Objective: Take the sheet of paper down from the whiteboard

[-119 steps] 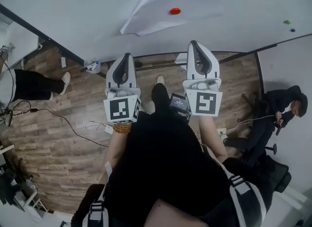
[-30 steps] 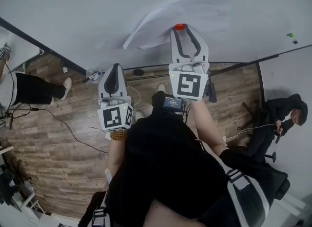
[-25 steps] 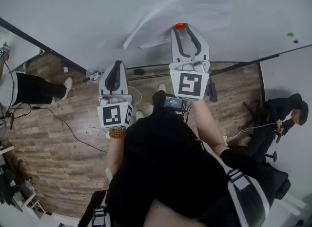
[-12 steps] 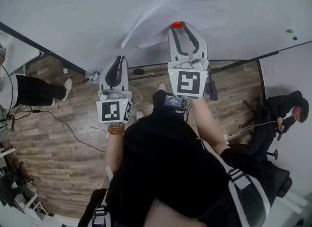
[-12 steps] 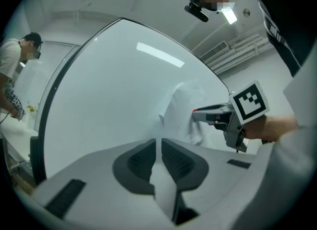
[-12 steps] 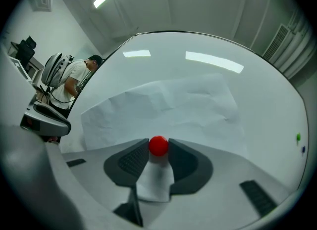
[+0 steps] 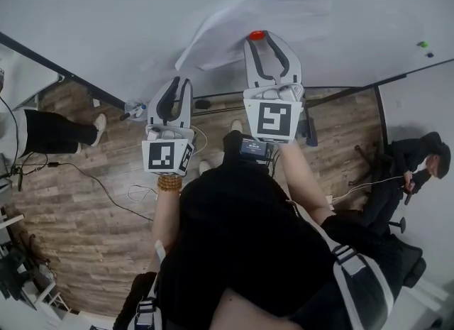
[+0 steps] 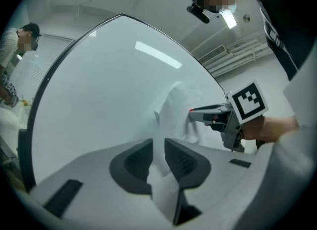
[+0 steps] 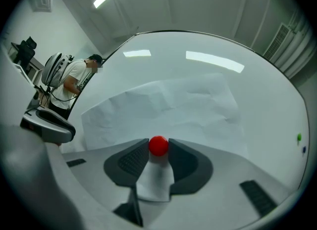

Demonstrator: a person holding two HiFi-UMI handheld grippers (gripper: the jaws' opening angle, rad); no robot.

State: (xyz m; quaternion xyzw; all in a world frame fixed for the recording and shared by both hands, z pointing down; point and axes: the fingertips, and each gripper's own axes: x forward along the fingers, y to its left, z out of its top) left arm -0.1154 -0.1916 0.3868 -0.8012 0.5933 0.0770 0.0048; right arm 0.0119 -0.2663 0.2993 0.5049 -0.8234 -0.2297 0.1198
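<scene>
A crumpled white sheet of paper (image 7: 266,13) hangs on the whiteboard (image 7: 106,16), pinned by a round red magnet (image 7: 256,35). My right gripper (image 7: 262,41) points level at the board, and its pads sit against both sides of the magnet (image 9: 158,145), shut on it. The paper (image 9: 163,108) spreads above and behind the jaws. My left gripper (image 7: 177,82) is lower left, at the sheet's bottom left corner. Its jaws stand slightly apart, and the paper's corner (image 8: 161,145) shows in the gap of the left gripper (image 8: 158,151); the pads do not visibly press it.
A tray with markers (image 7: 133,108) runs under the board's edge. Small green and blue magnets (image 7: 424,45) sit far right on the board. One person (image 7: 408,165) sits on the wooden floor at right; another's legs (image 7: 50,126) stand at left. Cables (image 7: 106,187) trail over the floor.
My left gripper has risen toward the paper's lower left corner, and its jaws have parted. The right gripper has stayed at the red magnet.
</scene>
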